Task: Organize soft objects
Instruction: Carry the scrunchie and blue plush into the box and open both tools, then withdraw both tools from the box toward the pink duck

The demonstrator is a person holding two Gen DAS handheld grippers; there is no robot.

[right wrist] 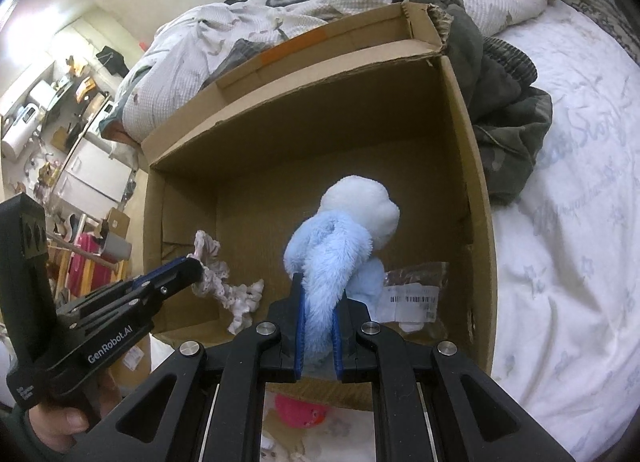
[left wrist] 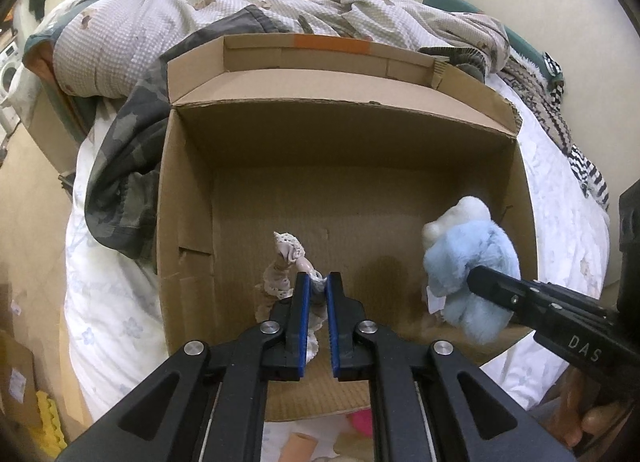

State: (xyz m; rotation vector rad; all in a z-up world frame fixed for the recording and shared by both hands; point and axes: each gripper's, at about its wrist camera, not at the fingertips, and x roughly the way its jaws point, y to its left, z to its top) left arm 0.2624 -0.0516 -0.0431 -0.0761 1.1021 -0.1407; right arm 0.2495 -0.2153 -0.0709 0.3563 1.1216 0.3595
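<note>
The blue and white plush toy (right wrist: 344, 238) hangs inside the open cardboard box (right wrist: 476, 197), toward its right side, and the box floor lies directly below it, so the coming release looks like a plain drop with no sideways travel needed. Its long axis runs roughly upright, white head at the far top and fluffy blue body trailing down into the right gripper (right wrist: 318, 326), whose blue-padded jaws are closed tight on the blue fur. A paper tag shows near its lower part. To its left, the lacy beige doll garment (left wrist: 286, 266) dangles over the near-left part of the box floor, limp and crumpled, pinched in the closed left gripper (left wrist: 317, 302); in the right wrist view one end seems to touch or nearly touch the floor. Each hand is already above its own half of the box, well apart from the other. On the floor just right of the plush lies a clear packet with a barcode label (right wrist: 416, 294). The box sits on a white patterned bedsheet (right wrist: 568, 262), with a rumpled quilt (left wrist: 168, 21) beyond it. A pink toy (right wrist: 300, 410) lies outside the near wall.
</note>
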